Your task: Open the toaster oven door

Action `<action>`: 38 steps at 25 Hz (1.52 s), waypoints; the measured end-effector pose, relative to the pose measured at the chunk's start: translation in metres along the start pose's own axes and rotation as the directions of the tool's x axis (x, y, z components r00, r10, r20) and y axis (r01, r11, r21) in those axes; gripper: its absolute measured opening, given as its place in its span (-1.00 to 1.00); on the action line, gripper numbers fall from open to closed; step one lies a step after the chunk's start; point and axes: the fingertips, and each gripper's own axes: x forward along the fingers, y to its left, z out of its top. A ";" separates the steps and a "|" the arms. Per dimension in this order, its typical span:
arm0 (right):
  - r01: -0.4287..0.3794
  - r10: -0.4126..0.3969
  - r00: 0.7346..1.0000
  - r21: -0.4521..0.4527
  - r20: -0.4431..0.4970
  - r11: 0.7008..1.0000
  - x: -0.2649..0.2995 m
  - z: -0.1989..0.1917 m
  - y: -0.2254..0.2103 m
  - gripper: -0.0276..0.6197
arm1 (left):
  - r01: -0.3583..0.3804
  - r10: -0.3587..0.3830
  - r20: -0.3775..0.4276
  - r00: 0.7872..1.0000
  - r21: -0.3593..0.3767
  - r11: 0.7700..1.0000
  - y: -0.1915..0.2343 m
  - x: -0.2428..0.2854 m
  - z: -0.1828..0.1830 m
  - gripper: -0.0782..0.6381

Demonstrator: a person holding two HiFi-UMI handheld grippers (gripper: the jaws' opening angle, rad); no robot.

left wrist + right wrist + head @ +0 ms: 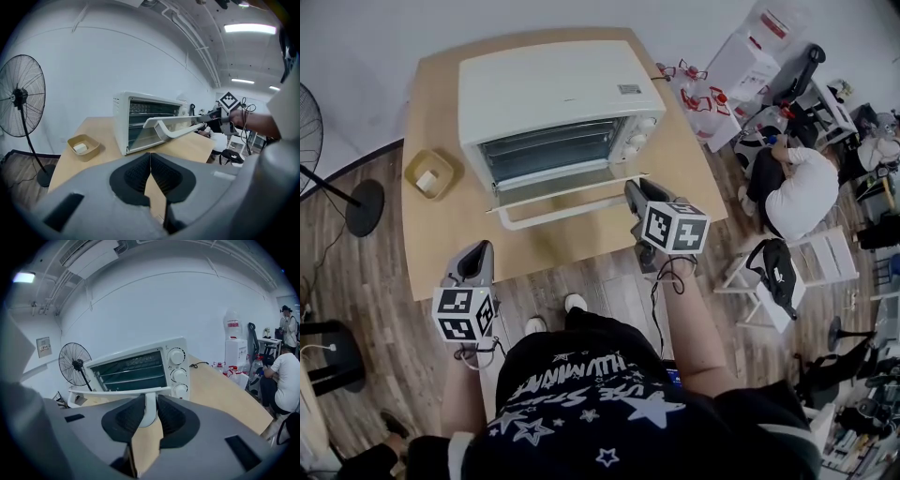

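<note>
A white toaster oven (553, 89) stands on a wooden table (427, 253), its glass door (558, 180) tipped partly down. The white bar handle (567, 208) runs along the door's front edge. My right gripper (636, 192) is shut on the handle's right end; in the right gripper view its pads (130, 417) press the white handle post (150, 405) from both sides. Three knobs (177, 357) show on the oven's right. My left gripper (473, 258) hangs over the table's front left edge, shut and empty (150, 161), apart from the oven (123, 117).
A small tan dish (429, 174) with a white piece sits left of the oven. A floor fan (21, 96) stands left of the table. Water bottles (698, 94) and a seated person (802, 192) are to the right, beyond the table.
</note>
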 end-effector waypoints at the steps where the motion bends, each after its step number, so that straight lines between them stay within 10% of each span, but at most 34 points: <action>1: 0.002 -0.002 1.000 -0.002 -0.009 1.000 -0.002 -0.005 -0.001 -0.64 | 0.001 -0.001 -0.003 1.000 -0.001 1.000 -0.001 0.000 -0.002 -0.73; 38: 0.059 -0.073 0.951 -0.058 -0.300 0.997 0.000 -0.161 -0.026 -0.68 | 0.022 -0.024 -0.101 0.995 -0.027 0.999 -0.017 0.007 -0.048 -0.73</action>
